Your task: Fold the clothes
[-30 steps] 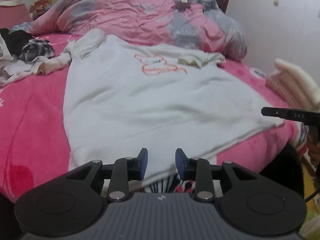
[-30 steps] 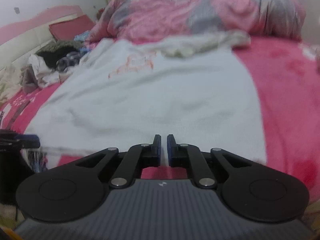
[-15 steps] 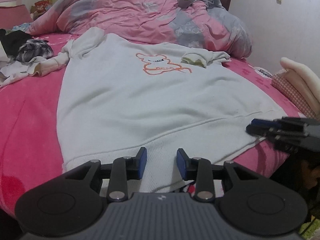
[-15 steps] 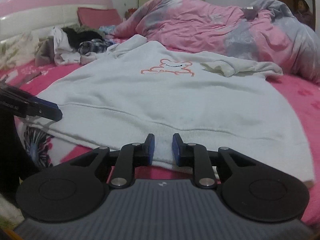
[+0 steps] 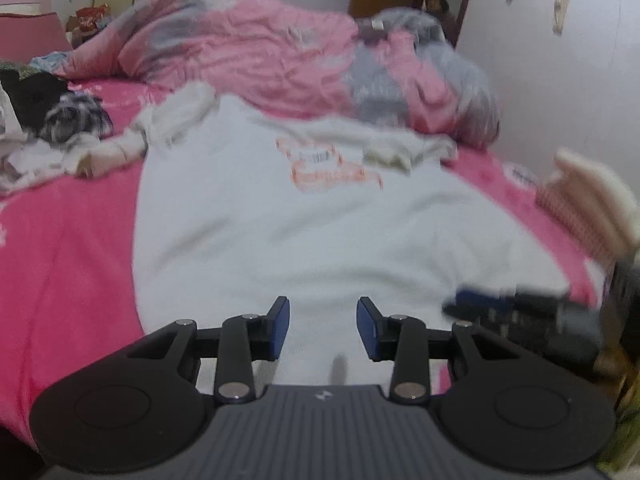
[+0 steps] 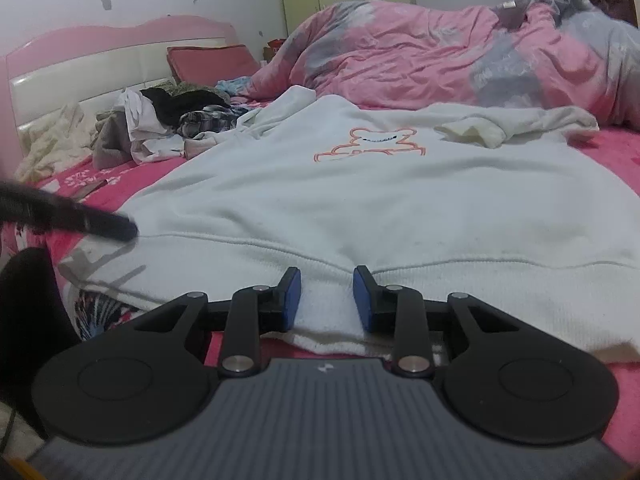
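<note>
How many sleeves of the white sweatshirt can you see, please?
2: one sleeve bunched at the white fleece bear-print sweatshirt's far left, the other sleeve folded across its far right; none seems hidden.

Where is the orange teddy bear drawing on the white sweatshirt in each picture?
Left wrist view: the bear drawing is just above the middle, blurred, on the white sweatshirt.
Right wrist view: it sits slightly right of the middle, in the upper half, sharp.
Shared landmark: the pink and grey quilt bunched behind the sweatshirt in both views.

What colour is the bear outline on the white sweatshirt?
Orange bear outline on the sweatshirt, sharpest in the right wrist view.
</note>
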Motion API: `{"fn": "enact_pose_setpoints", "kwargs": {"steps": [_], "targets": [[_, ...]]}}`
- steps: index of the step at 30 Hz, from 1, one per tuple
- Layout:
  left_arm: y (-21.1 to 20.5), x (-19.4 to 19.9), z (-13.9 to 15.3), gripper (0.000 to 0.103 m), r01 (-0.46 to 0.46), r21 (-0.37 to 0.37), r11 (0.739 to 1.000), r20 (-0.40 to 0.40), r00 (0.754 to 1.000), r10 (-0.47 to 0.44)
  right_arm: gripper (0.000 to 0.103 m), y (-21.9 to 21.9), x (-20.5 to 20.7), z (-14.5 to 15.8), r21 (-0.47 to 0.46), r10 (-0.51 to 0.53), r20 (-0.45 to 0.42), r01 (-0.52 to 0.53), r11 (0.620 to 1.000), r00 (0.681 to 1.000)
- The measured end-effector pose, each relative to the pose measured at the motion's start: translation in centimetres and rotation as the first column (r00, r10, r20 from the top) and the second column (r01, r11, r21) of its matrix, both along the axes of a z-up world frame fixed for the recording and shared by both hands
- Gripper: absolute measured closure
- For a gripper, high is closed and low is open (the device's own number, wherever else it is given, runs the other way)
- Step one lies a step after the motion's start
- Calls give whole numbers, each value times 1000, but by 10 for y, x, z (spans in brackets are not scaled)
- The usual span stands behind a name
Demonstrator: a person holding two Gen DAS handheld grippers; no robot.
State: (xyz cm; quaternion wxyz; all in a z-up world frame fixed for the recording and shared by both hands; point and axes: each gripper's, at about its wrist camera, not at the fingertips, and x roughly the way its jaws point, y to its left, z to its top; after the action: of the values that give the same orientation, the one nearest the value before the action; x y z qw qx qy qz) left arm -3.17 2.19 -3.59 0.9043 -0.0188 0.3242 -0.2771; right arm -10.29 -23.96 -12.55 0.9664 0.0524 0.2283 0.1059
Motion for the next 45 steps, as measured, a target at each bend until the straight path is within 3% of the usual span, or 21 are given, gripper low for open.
{"fn": "enact_pose_setpoints", "kwargs": {"steps": [4, 6, 10, 13, 15, 21, 25, 27, 29, 31, 33, 35, 38, 40, 41, 45], "targets": [[4, 45, 10, 70, -72, 34, 997, 39, 997, 70, 75, 0, 0, -1, 0, 4, -4, -4, 1000, 1000], [3, 74, 8, 82, -98, 60, 993, 7, 995, 97, 75, 1, 0, -1, 2, -3, -3, 3, 1000, 1000], [-7, 129, -14, 90, -109, 146, 983, -76, 990, 121, 75, 4, 2, -2, -1, -13, 3, 13, 1000, 1000], [-10, 155, -30, 88, -142, 246, 959, -56, 986, 160, 75, 3, 2, -2, 2, -12, 4, 12, 1000, 1000], [-9, 169, -36, 100, -181, 300, 937, -18, 981, 195, 75, 2, 2, -2, 6, -10, 4, 10, 1000, 1000], [-1, 202, -28, 98, -265, 351, 898, 23, 961, 275, 75, 0, 1, -3, 18, -6, 13, 6, 1000, 1000], [-13, 183, 9, 92, -198, 259, 945, 70, 980, 186, 75, -1, 0, -4, 24, -2, 19, 2, 1000, 1000], [-32, 176, 16, 88, -71, 227, 971, 23, 997, 68, 75, -1, -1, -5, 28, -2, 26, 1, 1000, 1000], [-57, 176, 8, 86, 50, 238, 970, -50, 998, -39, 75, -2, -1, -6, 33, 0, 31, -1, 999, 1000], [-81, 185, -13, 87, 109, 288, 951, -109, 991, -81, 75, -2, 0, -6, 34, 2, 32, -3, 999, 1000], [-96, 199, -32, 94, 77, 372, 925, -80, 996, -51, 75, -2, 0, -5, 35, 1, 31, -2, 999, 1000], [-102, 216, -38, 100, 11, 417, 909, 1, 1000, -13, 75, -2, 0, -5, 33, -3, 28, 2, 999, 1000], [-101, 247, -44, 100, -81, 447, 891, 46, 997, 68, 75, -1, 0, -5, 33, -8, 27, 7, 999, 1000], [-98, 264, -45, 100, -162, 490, 857, 87, 987, 136, 75, -1, 0, -5, 35, -9, 28, 8, 999, 1000], [-96, 264, -41, 100, -178, 487, 855, 95, 984, 150, 75, -2, -1, -5, 36, -8, 29, 7, 999, 1000], [-85, 248, -12, 93, -176, 408, 896, 90, 984, 152, 75, -3, -2, -7, 41, -6, 39, 4, 999, 999]]}}
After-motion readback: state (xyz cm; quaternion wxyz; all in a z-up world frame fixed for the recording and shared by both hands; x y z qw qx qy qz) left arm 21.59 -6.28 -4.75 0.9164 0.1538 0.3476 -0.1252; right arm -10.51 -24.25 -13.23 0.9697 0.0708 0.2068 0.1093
